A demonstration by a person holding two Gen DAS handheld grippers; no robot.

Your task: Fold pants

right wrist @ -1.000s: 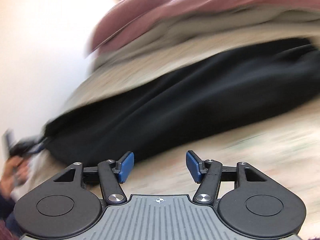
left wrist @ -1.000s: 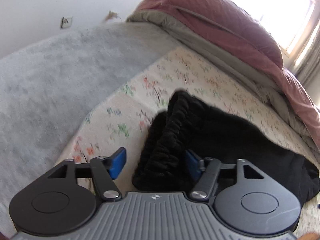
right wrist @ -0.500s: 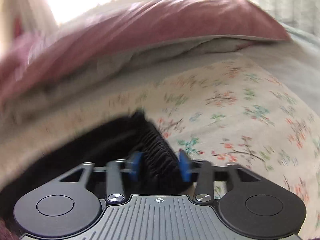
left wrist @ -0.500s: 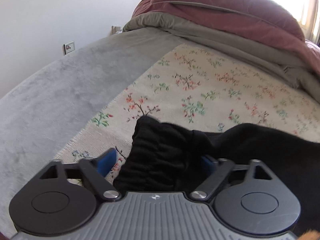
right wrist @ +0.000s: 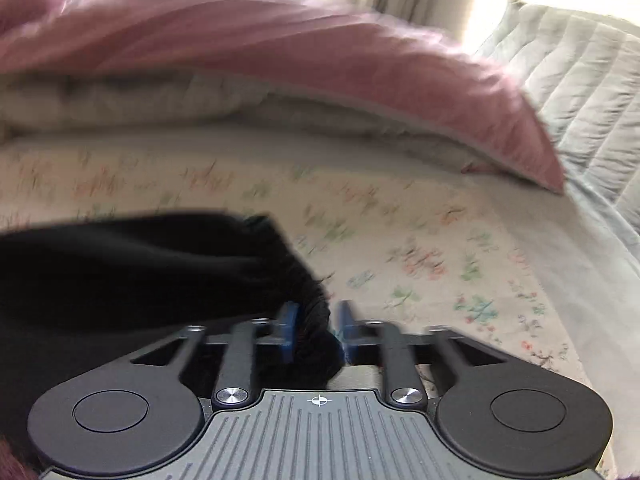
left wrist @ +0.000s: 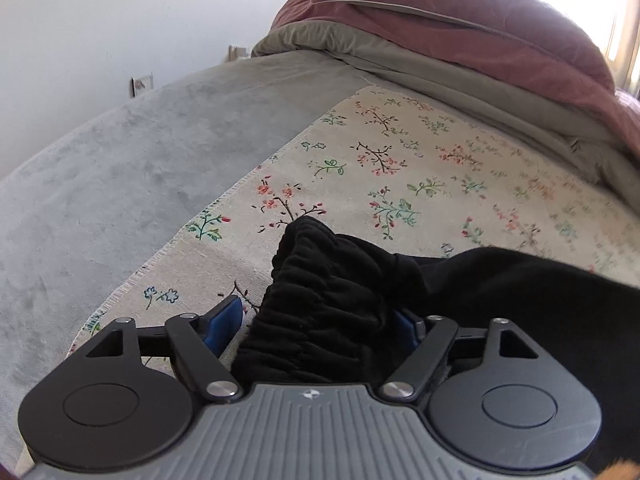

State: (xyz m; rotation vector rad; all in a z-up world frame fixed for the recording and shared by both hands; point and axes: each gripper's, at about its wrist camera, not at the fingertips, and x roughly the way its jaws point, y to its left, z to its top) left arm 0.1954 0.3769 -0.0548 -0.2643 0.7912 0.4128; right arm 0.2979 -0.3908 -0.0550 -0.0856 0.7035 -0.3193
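Pants (left wrist: 500, 300) lie dark and bunched on the flowered sheet (left wrist: 400, 168) of the bed, near the sheet's stitched edge where the grey blanket (left wrist: 120, 168) begins, well apart from the pink duvet (left wrist: 460, 20) heaped along the far side. You are at the gripping step: each pair of tongs has a piece of the gathered elastic waistband (left wrist: 320, 312) between its pads, and no fold has been made yet.

Your left tongs (left wrist: 320, 322) stand spread wide and have just been opening further. The waistband sits between the blue pads; the near one stands clear of the cloth with sheet showing in the gap, so nothing is pinched.

Your right tongs (right wrist: 316, 330) are about half spread and have just been opening again, with a roll of the waistband between the pads. That view is blurred, so whether the pads press the cloth or only flank it I cannot tell; it looks loose.

What the next move calls for, as I judge it: close both pairs firmly on the waistband, one at each end, before you lift. Then raise the two ends together and level, so the legs hang straight, and lay one half over the other. Lifting on a loose grip would likely let the thick elastic slip out.
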